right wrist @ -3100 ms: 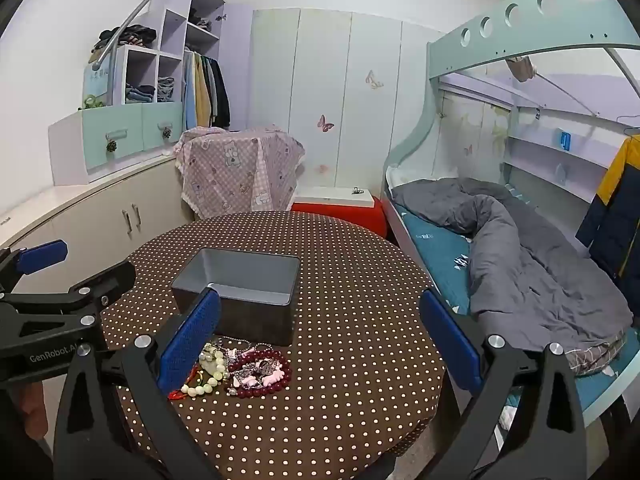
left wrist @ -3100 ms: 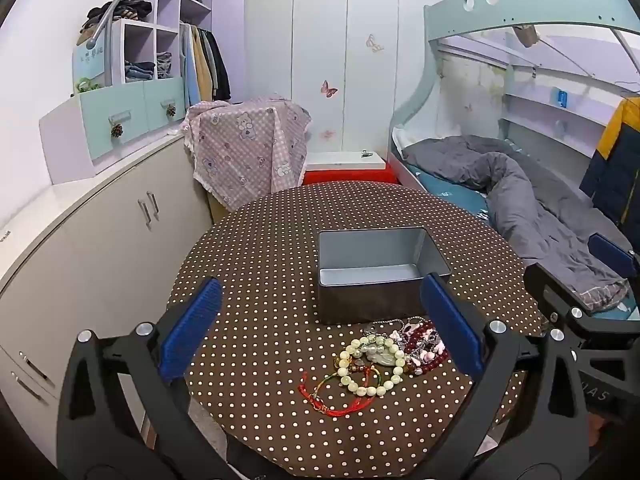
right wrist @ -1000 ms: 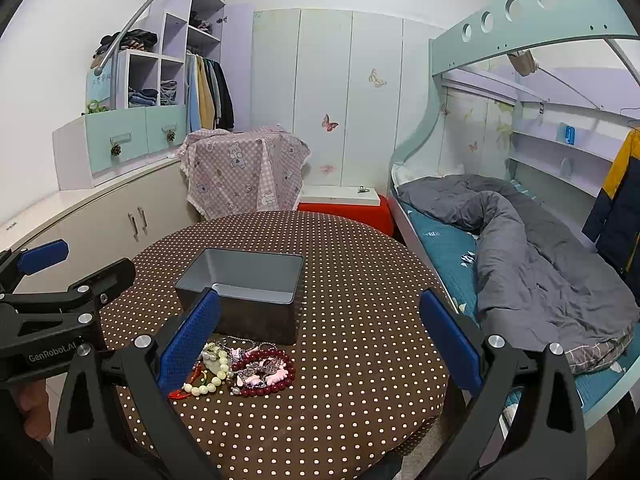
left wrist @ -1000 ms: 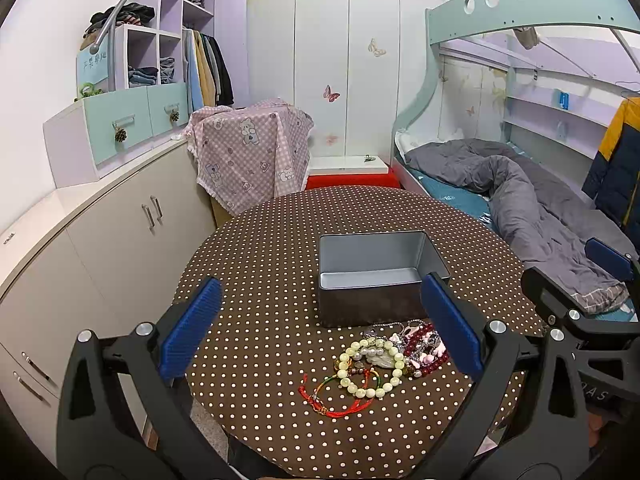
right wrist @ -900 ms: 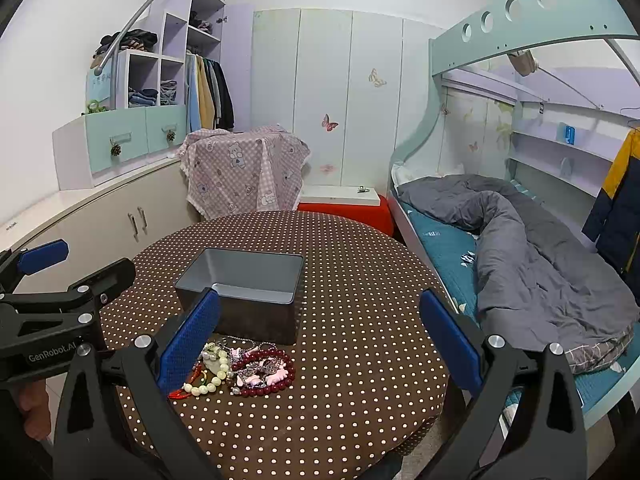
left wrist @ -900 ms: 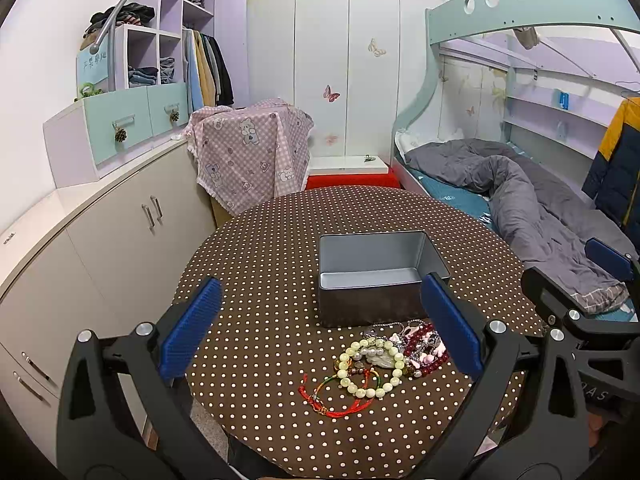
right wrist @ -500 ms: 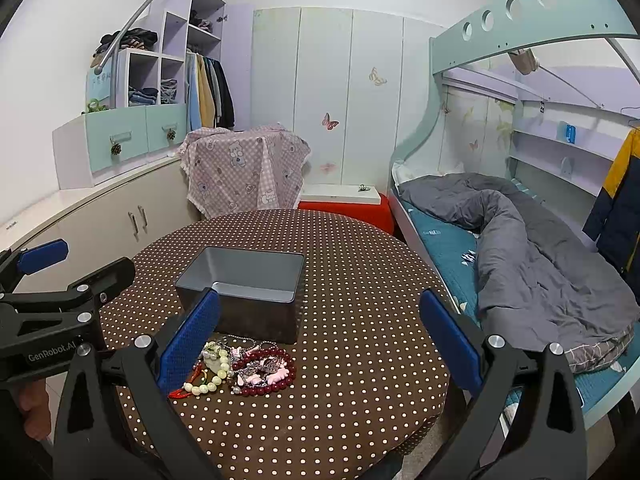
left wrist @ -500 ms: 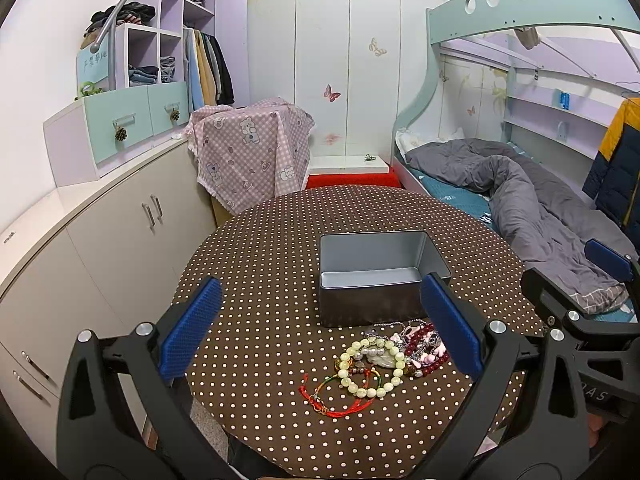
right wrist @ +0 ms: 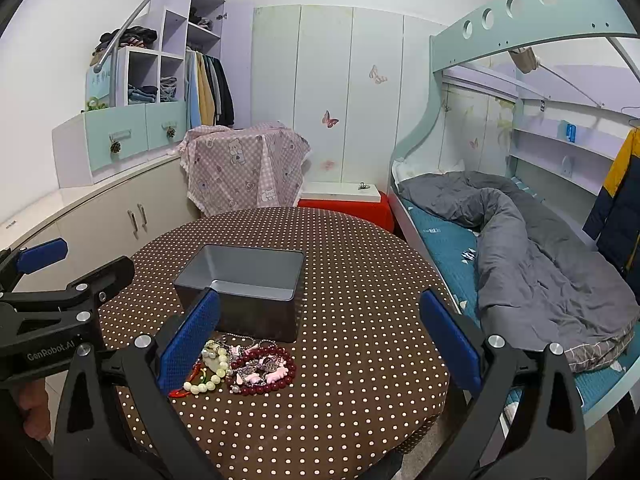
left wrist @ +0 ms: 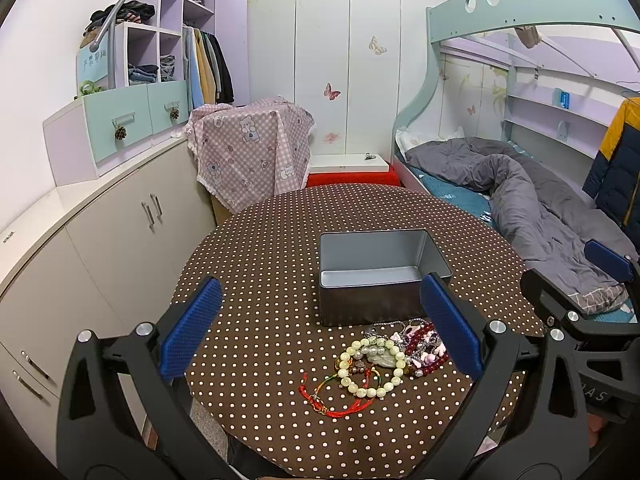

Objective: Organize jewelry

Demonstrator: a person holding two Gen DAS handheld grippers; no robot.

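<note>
An open grey metal tin stands mid-table on the brown polka-dot cloth. Just in front of it lies a jewelry pile: a pale green bead bracelet, a red cord bracelet, and dark red beads with pink pieces. My left gripper hovers open above the table's near edge, the pile between its fingers in view. My right gripper is also open, held to the right of the pile. Neither holds anything.
A low cabinet run lines the left wall. A pink checked cloth covers something behind the table. A red box with a white top sits beyond it, and a bed with a grey duvet lies to the right.
Both grippers have drifted only slightly; the view shifted a little. The jewelry and tin have not moved.
</note>
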